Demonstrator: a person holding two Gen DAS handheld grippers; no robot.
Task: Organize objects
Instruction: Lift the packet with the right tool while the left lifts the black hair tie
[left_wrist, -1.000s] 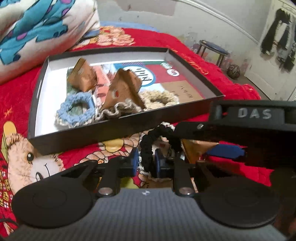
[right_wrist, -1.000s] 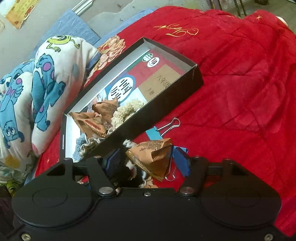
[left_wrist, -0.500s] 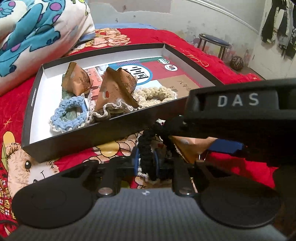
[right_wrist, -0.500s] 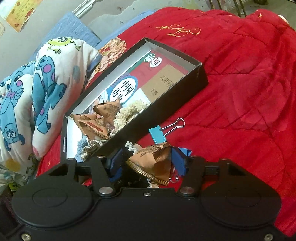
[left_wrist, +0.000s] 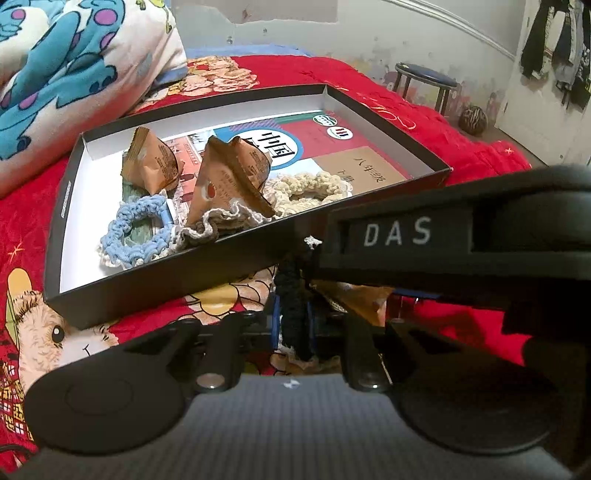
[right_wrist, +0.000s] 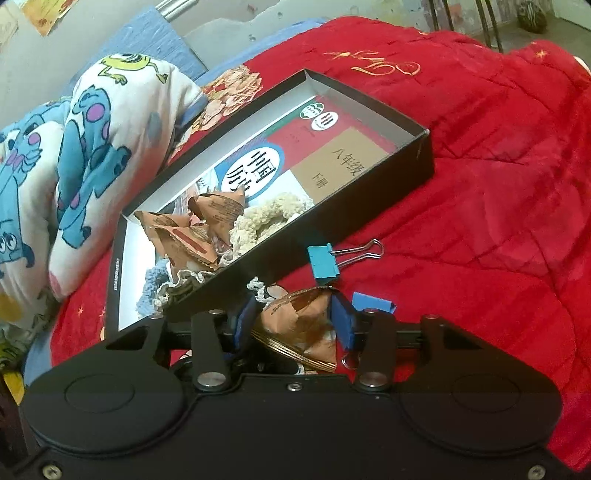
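Your left tool (left_wrist: 293, 326) is pinched tight on a black crocheted scrunchie (left_wrist: 291, 295), and your right tool (right_wrist: 291, 325) is clamped on a brown pyramid-shaped packet (right_wrist: 303, 332); both loads sit just outside the near wall of the black box (left_wrist: 155, 275) on the red bedspread (right_wrist: 480, 221). Take the box as your reference. Inside it, at the end nearest the cartoon blanket (left_wrist: 74, 55), lie two more brown packets (left_wrist: 153, 166), a blue scrunchie (left_wrist: 136, 232) and a cream scrunchie (left_wrist: 310, 184), all on top of a textbook (left_wrist: 332, 147); the far end of the box, away from the blanket, is mostly bare book cover. Judging from that, the step in hand is carrying these two things over the near wall and setting them in. Lift each load high enough that its hanging part clears the rim before you move it across, or the scrunchie may snag on the box edge. The two tools are crowded together at the wall, so take one across at a time. Aim for the barer end of the box so you don't pile onto the heap, lower until the load rests on the book, then let go. A blue binder clip (right_wrist: 325, 260) lies just outside the near wall; don't drag it along.
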